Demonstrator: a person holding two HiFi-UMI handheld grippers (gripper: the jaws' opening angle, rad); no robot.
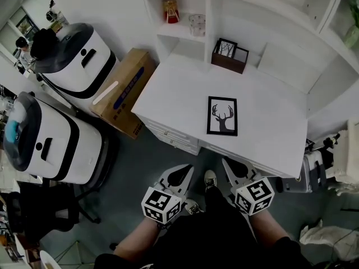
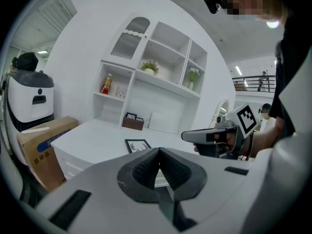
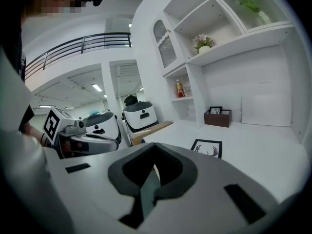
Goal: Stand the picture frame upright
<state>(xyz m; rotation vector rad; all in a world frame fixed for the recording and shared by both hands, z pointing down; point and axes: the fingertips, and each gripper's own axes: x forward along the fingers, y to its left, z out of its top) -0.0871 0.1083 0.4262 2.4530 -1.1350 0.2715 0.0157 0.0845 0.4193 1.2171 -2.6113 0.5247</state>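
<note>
A black picture frame [image 1: 222,116] with a deer-head silhouette lies flat, face up, on the white desk [image 1: 174,97], near its front edge. It also shows in the left gripper view as the picture frame [image 2: 137,145] and in the right gripper view as the picture frame [image 3: 207,148]. My left gripper [image 1: 180,175] and right gripper [image 1: 233,168] hang side by side below the desk's front edge, over the grey floor, well short of the frame. Both are shut with nothing between their jaws. In its own view the left gripper [image 2: 159,158] points at the desk, and the right gripper [image 3: 155,152] does the same.
A brown wooden box [image 1: 230,56] holding small frames stands at the desk's back. White shelves [image 1: 182,15] behind carry a red bottle and a glass. Left of the desk are a cardboard box [image 1: 124,88] and two white machines [image 1: 47,142]. A white cart [image 1: 314,170] stands at the right.
</note>
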